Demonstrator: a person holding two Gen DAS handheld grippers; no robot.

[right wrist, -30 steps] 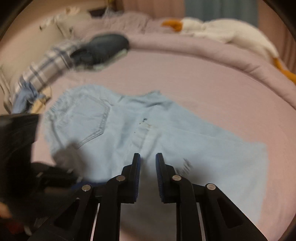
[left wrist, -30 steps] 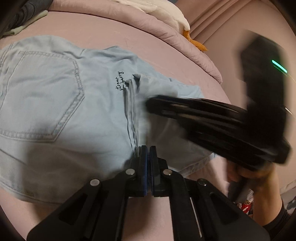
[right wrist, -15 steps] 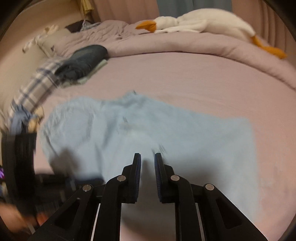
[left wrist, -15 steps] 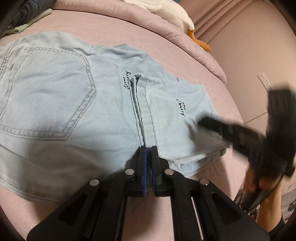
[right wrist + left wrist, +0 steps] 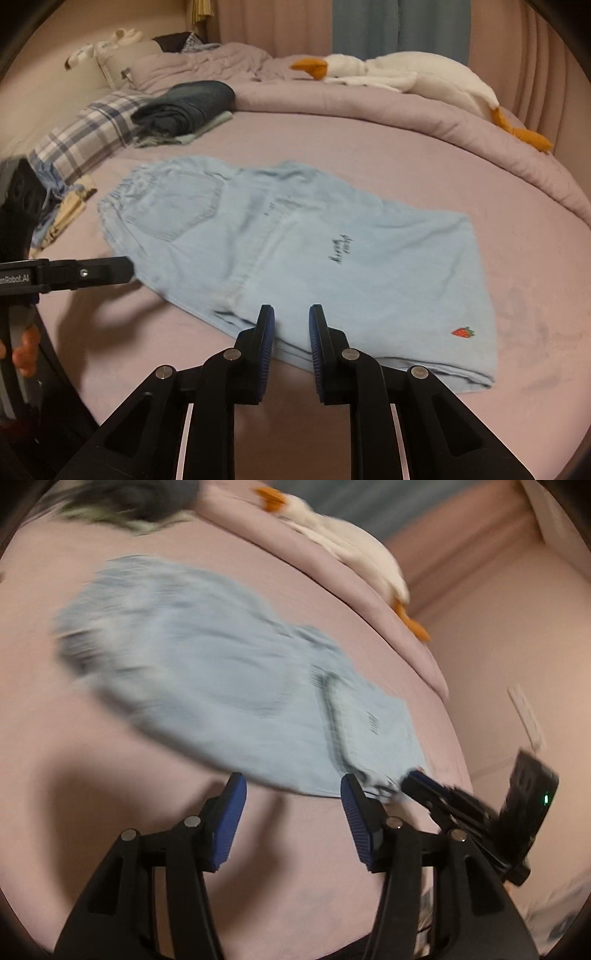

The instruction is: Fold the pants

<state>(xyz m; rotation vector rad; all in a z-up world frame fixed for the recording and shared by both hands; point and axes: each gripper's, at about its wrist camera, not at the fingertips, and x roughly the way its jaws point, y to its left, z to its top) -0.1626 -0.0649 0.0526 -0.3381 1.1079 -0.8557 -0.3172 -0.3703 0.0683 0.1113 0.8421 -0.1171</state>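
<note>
- Light-blue denim shorts [image 5: 306, 243]: flat on the pink bed [image 5: 406, 166], long axis left–right, waistband toward the plaid pillow [image 5: 85, 140].
- Left hand-held gripper [image 5: 291, 797]: released, empty.
- Right hand-held gripper [image 5: 291, 328]: slightly parted over the near edge, grasping nothing.

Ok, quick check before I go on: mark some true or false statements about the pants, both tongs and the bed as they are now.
1. The left tongs are open and hold nothing. True.
2. The right tongs are clamped on the pants. False: their jaws stand apart over the near edge of the light blue pants, gripping nothing.
3. The pants lie on the pink bed sheet. True.
4. A red strawberry mark sits near the pants' right edge. True.
5. The goose plush lies on top of the pants. False: it lies on the duvet at the far side of the bed.
6. The dark folded clothes touch the pants. False: bare sheet separates them.
</note>
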